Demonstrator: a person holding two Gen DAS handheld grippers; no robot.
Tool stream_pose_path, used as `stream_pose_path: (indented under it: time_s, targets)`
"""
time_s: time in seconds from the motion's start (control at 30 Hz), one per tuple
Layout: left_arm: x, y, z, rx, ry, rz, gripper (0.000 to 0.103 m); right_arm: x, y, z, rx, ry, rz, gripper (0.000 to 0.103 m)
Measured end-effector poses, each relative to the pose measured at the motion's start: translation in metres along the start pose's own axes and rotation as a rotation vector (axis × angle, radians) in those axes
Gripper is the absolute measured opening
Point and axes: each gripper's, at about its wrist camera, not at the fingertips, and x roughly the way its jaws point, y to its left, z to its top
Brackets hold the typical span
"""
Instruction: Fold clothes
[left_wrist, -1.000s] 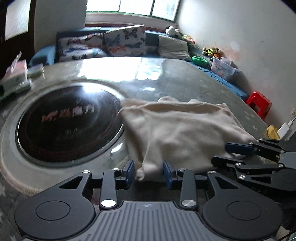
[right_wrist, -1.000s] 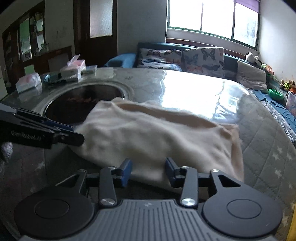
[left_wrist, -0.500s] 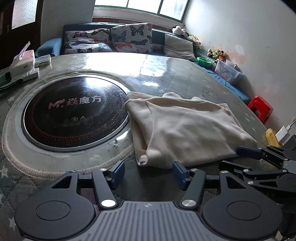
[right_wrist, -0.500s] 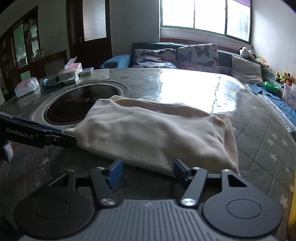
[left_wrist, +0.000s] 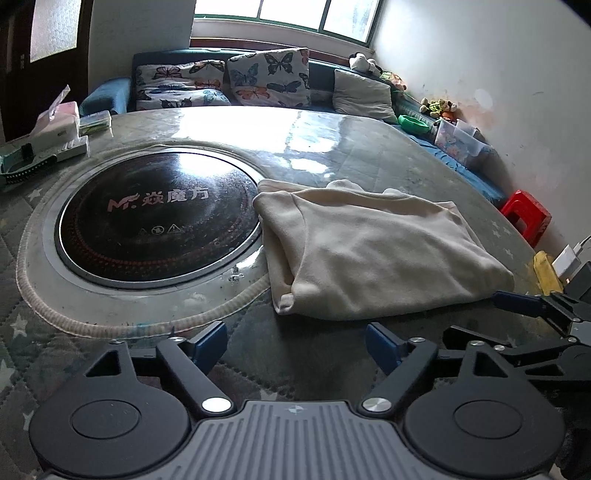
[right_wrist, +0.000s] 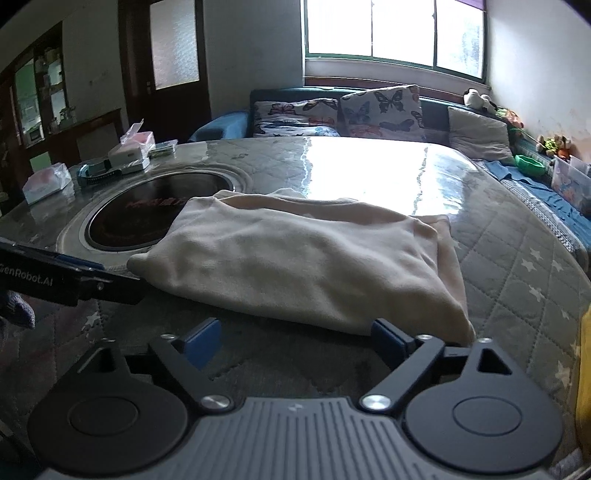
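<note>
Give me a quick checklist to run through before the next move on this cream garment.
1. Left gripper clear of cloth: ok, jaws have just been opening, nothing between them.
2. Right gripper clear of cloth: ok, jaws have just been opening; right blue pad sits at the cloth's near edge, contact unclear.
3. Cream garment folded and lying flat: ok, a compact rectangle, though layers at its far edge stick out unevenly.
4. Garment off the round black cooktop: not ok, its corner overlaps the rim.
5. Fold symmetrical underneath: cannot tell.
</note>
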Motion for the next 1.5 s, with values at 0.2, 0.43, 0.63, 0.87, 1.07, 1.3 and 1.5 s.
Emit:
stream_pose_path:
  time_s: [0.2, 0.43, 0.63, 0.87, 1.07, 1.3, 1.5]
  targets:
    - [-0.005, -0.004, -0.005, 0.008, -0.018, 0.002, 0.097, -0.004, 0.0, -0.004, 0.021, -0.012, -0.03, 0.103]
    - [-0.009, -0.006, -0.01, 0.006, -0.031, 0.002, 0.103, -0.007, 0.006, -0.011, 0.022, -0.026, -0.075, 0.103]
    - [-0.012, -0.008, -0.013, 0.001, -0.038, 0.014, 0.103, -0.01, 0.009, -0.015, 0.039, -0.057, -0.117, 0.103]
    - [-0.015, -0.009, -0.016, 0.005, -0.045, 0.016, 0.103, -0.008, 0.01, -0.018, 0.045, -0.046, -0.127, 0.103]
    - [-0.017, -0.01, -0.017, 0.003, -0.046, 0.014, 0.103, -0.008, 0.009, -0.02, 0.046, -0.039, -0.131, 0.103]
    - [-0.018, -0.012, -0.018, 0.011, -0.046, 0.013, 0.103, -0.008, 0.011, -0.021, 0.036, -0.036, -0.127, 0.103]
    - [-0.019, -0.014, -0.019, 0.017, -0.045, 0.013, 0.103, -0.008, 0.014, -0.021, 0.03, -0.034, -0.12, 0.103]
